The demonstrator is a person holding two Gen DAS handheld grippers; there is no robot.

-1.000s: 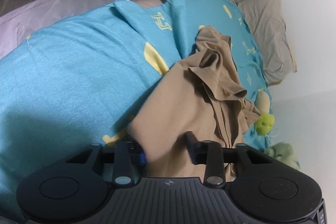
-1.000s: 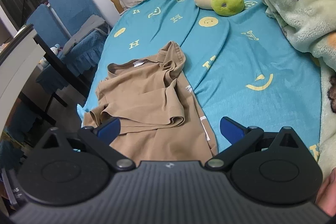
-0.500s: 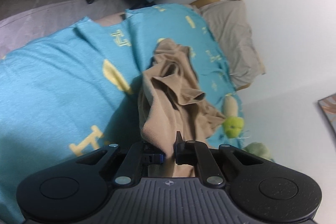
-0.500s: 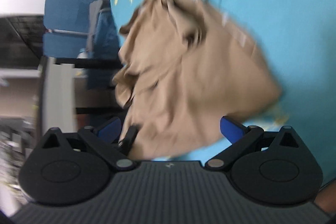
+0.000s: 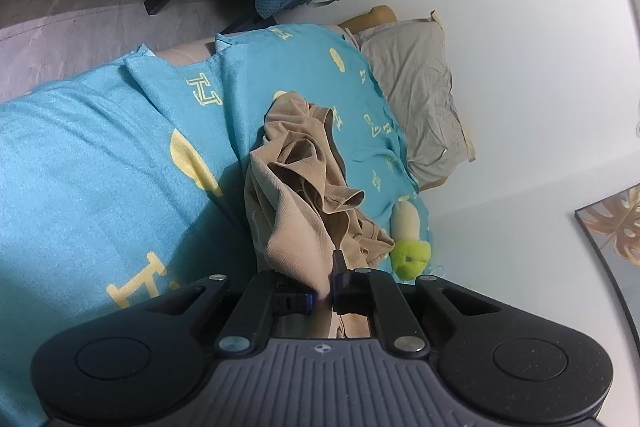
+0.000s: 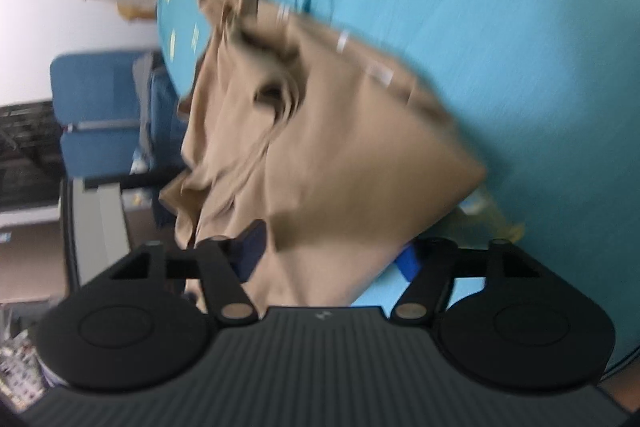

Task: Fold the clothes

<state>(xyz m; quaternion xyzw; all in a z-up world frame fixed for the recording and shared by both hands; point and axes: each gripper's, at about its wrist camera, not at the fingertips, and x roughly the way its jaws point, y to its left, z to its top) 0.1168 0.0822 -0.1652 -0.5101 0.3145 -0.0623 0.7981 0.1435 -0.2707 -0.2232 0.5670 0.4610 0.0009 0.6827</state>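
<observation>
Step in hand, by the look of it: getting a second hold on the tan shirt [image 5: 296, 211] so it can be lifted and spread out flat.

Left tongs [image 5: 326, 293], low in the middle of the left wrist view: pressed together, pinching an edge of the shirt, with the cloth drawn up in a taut ridge from the pinch.

Right tongs [image 6: 328, 251], low in the middle of the right wrist view: half spread, just been closing, with a thick flap of the shirt [image 6: 320, 147] lying between the two tips. Too blurred to tell whether the pads already press on the cloth; taken as not yet gripping.

To do it well: close the right tongs on one layer at the hem or a corner, not on a bunched handful; keep the left pinch firm; then draw the two holds apart so the cloth opens out without dragging the bedspread [image 5: 100, 167] along.

Shirt: soft, tan, finely ribbed, crumpled, folds heaped on each other toward the centre of the left wrist view, a sleeve or hem curled open near the middle. Lying on the blue bedspread with yellow marks, part of it lifted off. Pale tags at its upper right edge in the right wrist view. Beyond it, a green and cream soft toy [image 5: 408, 247] and a grey pillow [image 5: 416, 95], upper right.
</observation>
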